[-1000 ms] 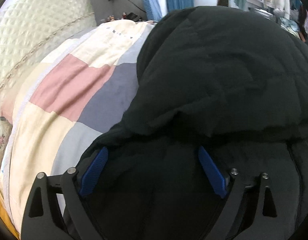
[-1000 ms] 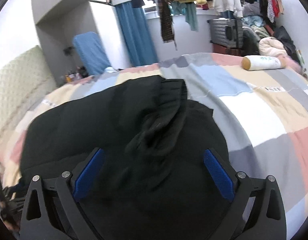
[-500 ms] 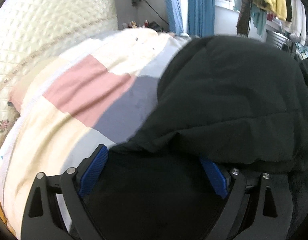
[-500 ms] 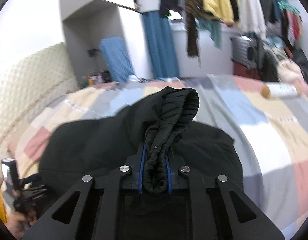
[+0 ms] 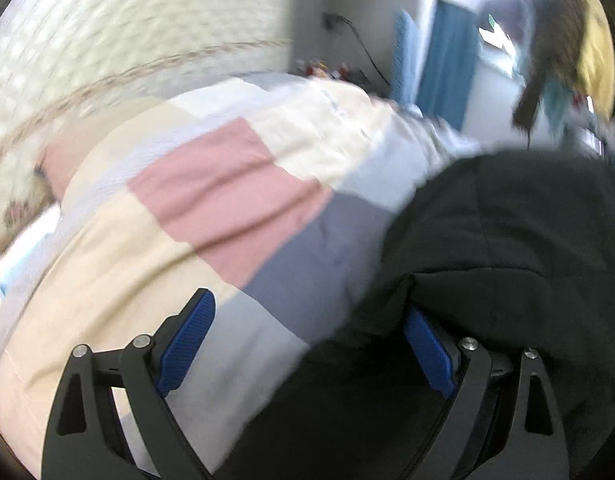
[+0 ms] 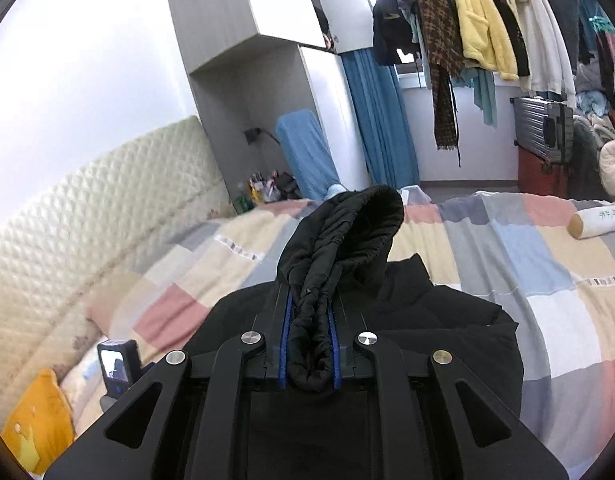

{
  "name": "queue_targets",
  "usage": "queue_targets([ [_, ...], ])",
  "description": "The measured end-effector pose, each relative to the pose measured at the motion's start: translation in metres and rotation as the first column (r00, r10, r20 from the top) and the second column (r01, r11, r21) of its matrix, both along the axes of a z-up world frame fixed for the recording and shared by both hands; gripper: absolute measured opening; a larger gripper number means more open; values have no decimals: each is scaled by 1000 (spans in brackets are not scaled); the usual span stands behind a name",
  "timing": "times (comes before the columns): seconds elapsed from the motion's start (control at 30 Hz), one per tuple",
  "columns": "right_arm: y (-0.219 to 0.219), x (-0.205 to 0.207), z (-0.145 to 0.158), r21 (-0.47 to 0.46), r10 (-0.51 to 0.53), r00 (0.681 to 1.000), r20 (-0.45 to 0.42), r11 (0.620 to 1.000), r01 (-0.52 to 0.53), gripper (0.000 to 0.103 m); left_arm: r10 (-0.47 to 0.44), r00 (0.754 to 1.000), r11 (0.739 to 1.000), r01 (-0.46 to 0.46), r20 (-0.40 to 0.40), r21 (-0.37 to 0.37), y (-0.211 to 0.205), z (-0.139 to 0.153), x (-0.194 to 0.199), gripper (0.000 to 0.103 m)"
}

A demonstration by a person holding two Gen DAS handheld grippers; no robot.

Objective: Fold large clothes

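The right gripper (image 6: 309, 344) is clamped on a bunched, ribbed fold of the black jacket (image 6: 359, 320), its 2 blue pads squeezing the cloth between them. The pinched fold rises in front of the gripper and curls over at the top, showing a dark fleecy lining. The rest of the jacket hangs and spreads below the gripper onto the bed (image 6: 547, 280), which is covered by a patchwork quilt of pink, grey, cream and pale blue squares.

The left gripper (image 5: 307, 336) stands wide, nothing pressed between its pads. Its left finger (image 5: 185, 338) hovers over bare quilt, while its right finger (image 5: 427, 352) sits at the edge of the jacket (image 5: 507, 232), partly tucked under an overhanging fold of the black cloth; this view is blurred, so whether it touches is unclear. In this view the jacket fills the lower right, and the quilt (image 5: 227, 192) fills the left and centre.

A quilted cream headboard (image 6: 87, 200) runs along the left of the bed. Clothes hang on a rail (image 6: 487, 20) at the upper right, beside a blue curtain (image 6: 379, 120). A cream cylindrical bolster (image 6: 599, 222) lies on the far right of the bed, well apart from the jacket. A yellow cushion (image 6: 39, 420) sits at the lower left.
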State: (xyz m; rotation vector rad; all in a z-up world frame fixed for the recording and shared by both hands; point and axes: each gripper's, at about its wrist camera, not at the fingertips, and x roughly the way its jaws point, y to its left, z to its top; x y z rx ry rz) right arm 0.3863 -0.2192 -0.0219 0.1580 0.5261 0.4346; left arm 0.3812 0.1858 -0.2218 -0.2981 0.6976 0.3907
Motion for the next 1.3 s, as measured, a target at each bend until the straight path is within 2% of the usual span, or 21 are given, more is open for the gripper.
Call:
queue_targets([
  [0.03, -2, -1, -1, 8, -2, 1000, 3, 1000, 2, 13, 19, 1000, 999, -18, 25, -36, 10, 3, -4, 93],
  [0.13, -9, -4, -12, 33, -8, 1000, -4, 999, 8, 13, 45, 997, 996, -39, 63, -82, 24, 5, -13, 93],
  [0.23, -14, -3, -30, -9, -59, 998, 2, 998, 59, 13, 149, 983, 989, -146, 109, -40, 39, 16, -18, 92],
  [0.27, -17, -2, -40, -34, -84, 996, 8, 996, 84, 13, 167, 978, 985, -161, 126, -54, 46, 19, -19, 92],
  [0.37, -32, 9, -72, -44, -132, 990, -47, 991, 130, 13, 178, 978, 966, -152, 111, -208, 75, 14, -19, 91],
  [0.43, -38, 17, -94, -79, -165, 983, -82, 984, 158, 13, 173, 978, 967, -147, 115, -208, 75, 13, -23, 91],
  [0.5, -51, 27, -118, -87, -207, 969, -135, 977, 196, 13, 137, 985, 977, -118, 100, -177, 67, 12, -19, 91],
  [0.53, -63, 35, -135, -70, -232, 954, -188, 972, 223, 13, 111, 989, 981, -93, 96, -169, 62, 11, -16, 91],
  [0.63, -83, 47, -169, -31, -251, 929, -273, 967, 253, 13, 45, 994, 989, -30, 104, -142, 41, 10, -17, 91],
  [0.73, -92, 55, -190, -2, -237, 928, -289, 969, 247, 15, -32, 995, 991, 44, 98, -128, 24, 6, -11, 91],
  [0.83, -86, 57, -189, -52, -231, 934, -272, 973, 225, 17, -119, 990, 985, 128, 78, -116, 5, 4, -6, 92],
  [0.93, -86, 49, -182, -68, -216, 934, -284, 976, 206, 27, -233, 971, 967, 237, 59, -96, -14, 6, -7, 93],
  [1.0, -87, 37, -176, -76, -190, 940, -283, 982, 175, 31, -277, 960, 959, 278, 39, -58, -24, 8, -11, 94],
  [1.03, -87, 30, -174, -86, -174, 943, -282, 984, 156, 38, -295, 955, 954, 296, 30, -48, -27, 8, -13, 96],
  [1.07, -88, 21, -172, -101, -163, 947, -277, 985, 140, 53, -330, 944, 944, 330, 6, -21, -34, 9, -16, 99],
  [1.1, -89, 10, -169, -116, -161, 952, -262, 984, 135, 62, -347, 938, 938, 347, -10, -2, -38, 9, -19, 100],
  [1.13, -91, 0, -168, -130, -165, 956, -243, 982, 136, 76, -370, 928, 928, 371, -39, 22, -45, 8, -21, 100],
  [1.23, -102, -20, -174, -204, -204, 949, -240, 966, 156, 78, -403, 906, 907, 414, -127, 72, -57, 1, -23, 100],
  [1.3, -111, -21, -185, -263, -249, 929, -273, 948, 177, 78, -387, 907, 908, 406, -165, 104, -61, -5, -23, 100],
])
